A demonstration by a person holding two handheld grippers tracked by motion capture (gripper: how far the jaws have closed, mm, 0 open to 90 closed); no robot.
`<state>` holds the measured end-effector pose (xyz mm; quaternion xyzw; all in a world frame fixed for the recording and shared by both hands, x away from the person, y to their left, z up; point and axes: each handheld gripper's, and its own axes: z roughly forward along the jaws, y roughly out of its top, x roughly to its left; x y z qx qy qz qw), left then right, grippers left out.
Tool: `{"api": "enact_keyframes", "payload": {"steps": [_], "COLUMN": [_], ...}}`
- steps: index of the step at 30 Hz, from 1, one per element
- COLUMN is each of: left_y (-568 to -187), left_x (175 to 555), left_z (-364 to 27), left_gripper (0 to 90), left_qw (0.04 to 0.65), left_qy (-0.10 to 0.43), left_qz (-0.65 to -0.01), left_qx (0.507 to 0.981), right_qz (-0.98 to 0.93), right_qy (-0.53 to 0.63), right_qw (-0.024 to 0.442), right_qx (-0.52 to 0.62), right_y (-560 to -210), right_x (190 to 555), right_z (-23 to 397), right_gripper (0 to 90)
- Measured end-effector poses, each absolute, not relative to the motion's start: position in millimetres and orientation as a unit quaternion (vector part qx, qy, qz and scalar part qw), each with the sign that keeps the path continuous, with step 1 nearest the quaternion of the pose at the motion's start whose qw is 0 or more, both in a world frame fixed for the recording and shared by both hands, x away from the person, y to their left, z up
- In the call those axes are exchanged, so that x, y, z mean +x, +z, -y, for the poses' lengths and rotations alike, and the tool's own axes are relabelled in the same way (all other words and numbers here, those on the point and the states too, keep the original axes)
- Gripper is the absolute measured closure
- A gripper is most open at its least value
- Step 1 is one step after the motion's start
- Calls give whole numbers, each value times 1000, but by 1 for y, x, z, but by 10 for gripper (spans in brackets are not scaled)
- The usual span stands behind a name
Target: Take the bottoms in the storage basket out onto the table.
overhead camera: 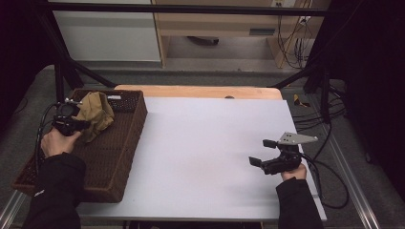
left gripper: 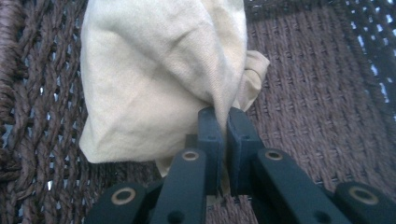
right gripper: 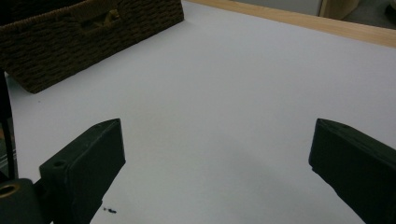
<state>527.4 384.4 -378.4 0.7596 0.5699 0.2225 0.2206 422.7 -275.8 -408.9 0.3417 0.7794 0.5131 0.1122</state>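
Cloth (left gripper: 154, 79) hangs at twelve o'clock from the left gripper (left gripper: 223, 122), pinched between its jaws over the basket (overhead camera: 125, 143), while the right gripper (overhead camera: 265, 152) waits spread at three o'clock.

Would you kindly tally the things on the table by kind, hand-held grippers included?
Beige crumpled cloth: 1
Dark brown woven wicker basket: 1
White sheet covering the table: 1
Black hand-held grippers: 2, the left hand-held gripper shut on the cloth, the right hand-held gripper open above the sheet
Total: 5
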Motion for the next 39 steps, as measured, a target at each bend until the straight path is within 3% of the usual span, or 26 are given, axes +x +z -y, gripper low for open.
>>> {"api": "enact_keyframes", "payload": {"steps": [39], "left_y": [-354], "left_x": [503], "left_z": [-381], "left_gripper": [858], "left_qw": [293], "left_qy": [239], "left_qz": [-555], "left_qx": [741], "right_qz": [-777], "right_qy": [515], "right_qw": [112], "right_qx": [344], "right_y": [-408], "right_x": [423], "right_z": [276], "right_gripper": [41]}}
